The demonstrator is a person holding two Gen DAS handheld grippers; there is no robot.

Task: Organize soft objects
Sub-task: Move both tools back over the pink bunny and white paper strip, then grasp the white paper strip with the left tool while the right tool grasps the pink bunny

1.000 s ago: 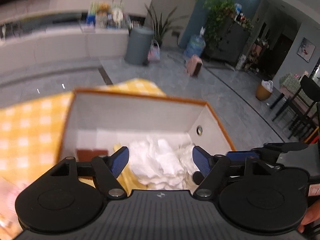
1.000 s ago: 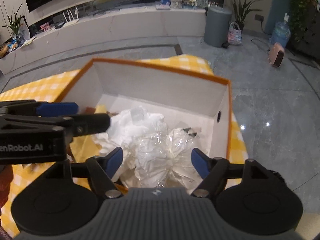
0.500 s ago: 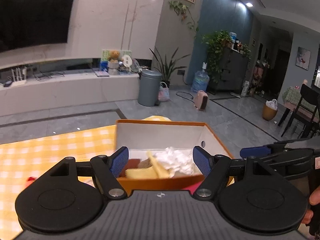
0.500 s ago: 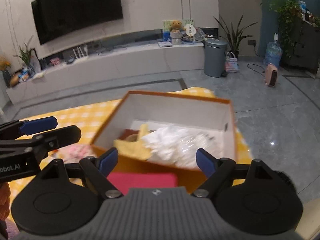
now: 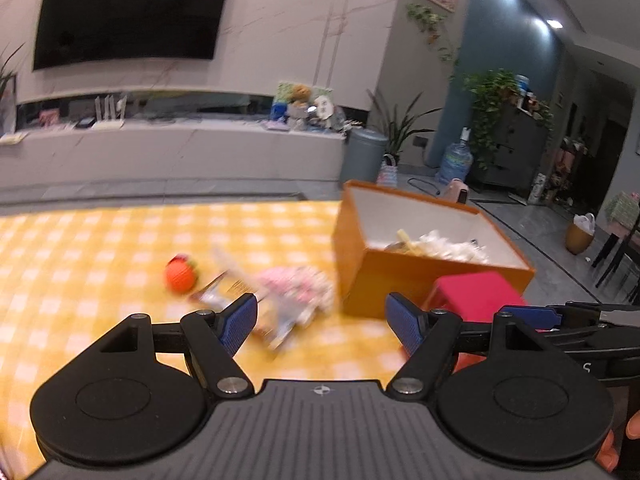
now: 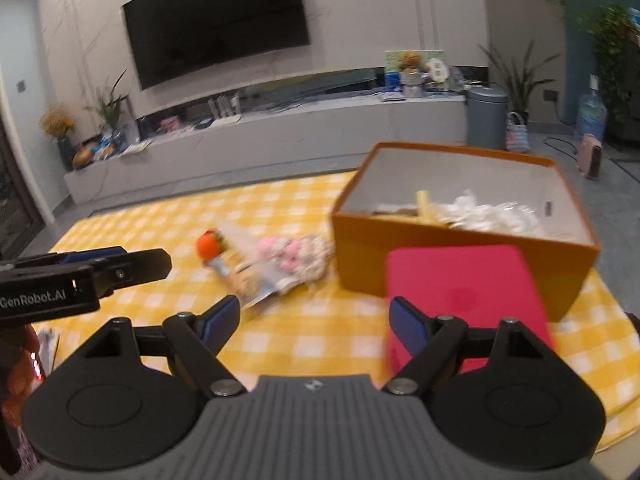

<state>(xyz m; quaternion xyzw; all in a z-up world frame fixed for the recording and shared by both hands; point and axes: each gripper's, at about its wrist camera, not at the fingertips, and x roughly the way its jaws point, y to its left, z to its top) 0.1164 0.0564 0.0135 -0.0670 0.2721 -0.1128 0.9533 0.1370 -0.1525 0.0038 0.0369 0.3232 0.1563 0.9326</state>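
Note:
An orange cardboard box [image 5: 400, 280] [image 6: 440, 264] stands on the yellow checked tablecloth [image 5: 120, 248] and holds white crumpled plastic [image 6: 488, 212] and a yellow cloth. A red flat pad [image 6: 464, 292] [image 5: 476, 292] lies in front of the box. A pink floral cloth [image 5: 300, 288] [image 6: 296, 256], a printed packet [image 6: 248, 280] and an orange ball [image 5: 182, 274] [image 6: 210, 245] lie left of the box. My left gripper [image 5: 320, 324] is open and empty above the cloth. My right gripper [image 6: 316, 324] is open and empty, its right finger over the red pad.
Beyond the table are a long white TV bench, a wall TV, a grey bin [image 5: 362, 156] and potted plants. The table's right edge runs just past the box. The left gripper [image 6: 92, 276] shows at the left of the right wrist view.
Both grippers have pulled back and up out of the box and swung left. The box now sits to the right, and the loose items on the tablecloth have come into view.

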